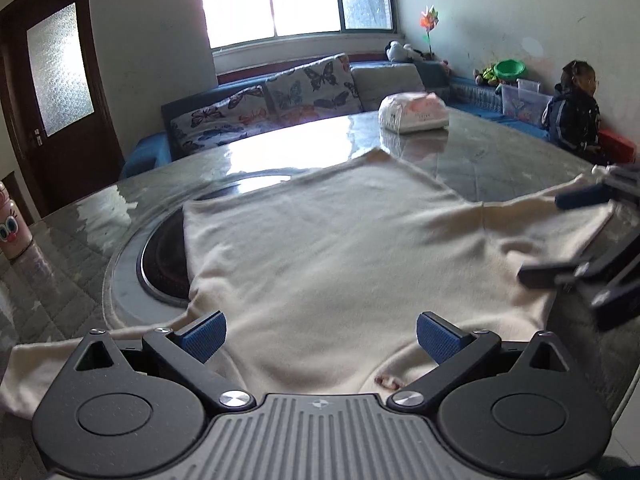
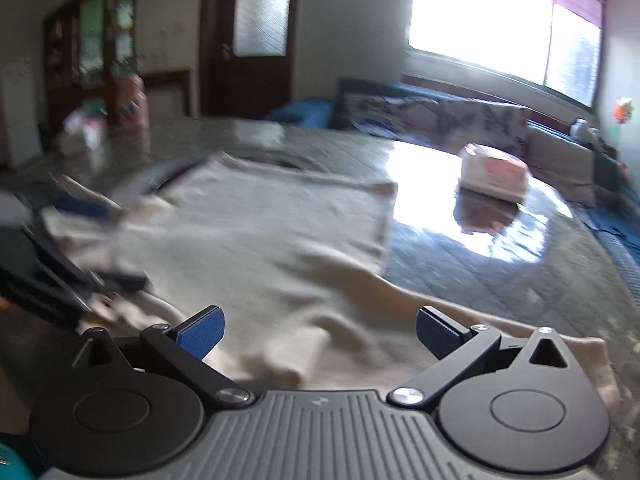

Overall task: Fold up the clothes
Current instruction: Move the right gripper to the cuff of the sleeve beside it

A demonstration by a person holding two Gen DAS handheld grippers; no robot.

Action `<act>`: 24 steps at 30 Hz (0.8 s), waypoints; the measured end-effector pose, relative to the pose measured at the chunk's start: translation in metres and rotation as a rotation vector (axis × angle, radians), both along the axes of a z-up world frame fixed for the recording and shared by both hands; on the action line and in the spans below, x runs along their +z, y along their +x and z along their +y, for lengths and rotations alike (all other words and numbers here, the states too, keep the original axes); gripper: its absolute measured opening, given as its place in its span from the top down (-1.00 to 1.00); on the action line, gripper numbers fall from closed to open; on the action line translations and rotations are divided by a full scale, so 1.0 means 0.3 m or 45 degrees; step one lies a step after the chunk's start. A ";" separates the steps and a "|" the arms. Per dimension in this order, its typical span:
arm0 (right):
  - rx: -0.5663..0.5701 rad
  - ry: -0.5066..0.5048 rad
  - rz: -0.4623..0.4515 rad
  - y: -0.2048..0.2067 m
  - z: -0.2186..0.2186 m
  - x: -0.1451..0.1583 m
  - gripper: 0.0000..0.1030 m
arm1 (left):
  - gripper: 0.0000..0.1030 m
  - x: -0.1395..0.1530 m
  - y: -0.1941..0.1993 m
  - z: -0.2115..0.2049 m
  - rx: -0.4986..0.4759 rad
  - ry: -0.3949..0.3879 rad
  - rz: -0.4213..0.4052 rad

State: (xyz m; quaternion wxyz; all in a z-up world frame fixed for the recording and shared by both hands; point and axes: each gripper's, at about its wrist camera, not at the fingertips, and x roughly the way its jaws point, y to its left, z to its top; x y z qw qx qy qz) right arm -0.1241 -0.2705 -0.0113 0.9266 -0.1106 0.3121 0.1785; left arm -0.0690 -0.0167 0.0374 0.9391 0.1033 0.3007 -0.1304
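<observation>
Shirt (image 1: 340, 248) spread flat on table (image 1: 500, 152) for folding; we hold left gripper (image 1: 320, 336) and right gripper (image 2: 320, 334) fingers spread near collar, empty.

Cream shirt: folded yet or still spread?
Spread. The cream shirt lies flat on the table, both sleeves out to the sides; no fold visible.
</observation>
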 end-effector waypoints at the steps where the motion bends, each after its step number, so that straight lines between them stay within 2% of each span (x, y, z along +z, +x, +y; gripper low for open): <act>1: -0.013 -0.027 0.010 0.004 -0.003 -0.015 -1.00 | -1.00 0.006 0.007 -0.009 -0.006 -0.005 -0.007; 5: -0.021 -0.066 0.025 -0.015 -0.014 -0.045 -1.00 | -1.00 0.014 0.036 -0.058 -0.040 -0.025 -0.020; 11: -0.127 0.048 -0.012 -0.021 -0.101 0.008 -1.00 | -1.00 -0.008 0.078 -0.145 -0.096 -0.042 -0.006; 14: -0.189 0.057 0.001 -0.003 -0.141 0.002 -1.00 | -1.00 -0.029 0.081 -0.181 -0.131 -0.040 0.011; 20: -0.138 -0.054 0.051 -0.026 -0.136 -0.047 -1.00 | -1.00 -0.071 0.063 -0.229 -0.198 -0.003 0.046; 22: -0.174 -0.036 0.044 -0.030 -0.159 -0.040 -1.00 | -1.00 -0.077 0.058 -0.234 -0.208 0.002 0.054; 24: -0.269 0.021 0.048 -0.017 -0.218 -0.028 -1.00 | -1.00 -0.077 0.058 -0.234 -0.212 0.002 0.057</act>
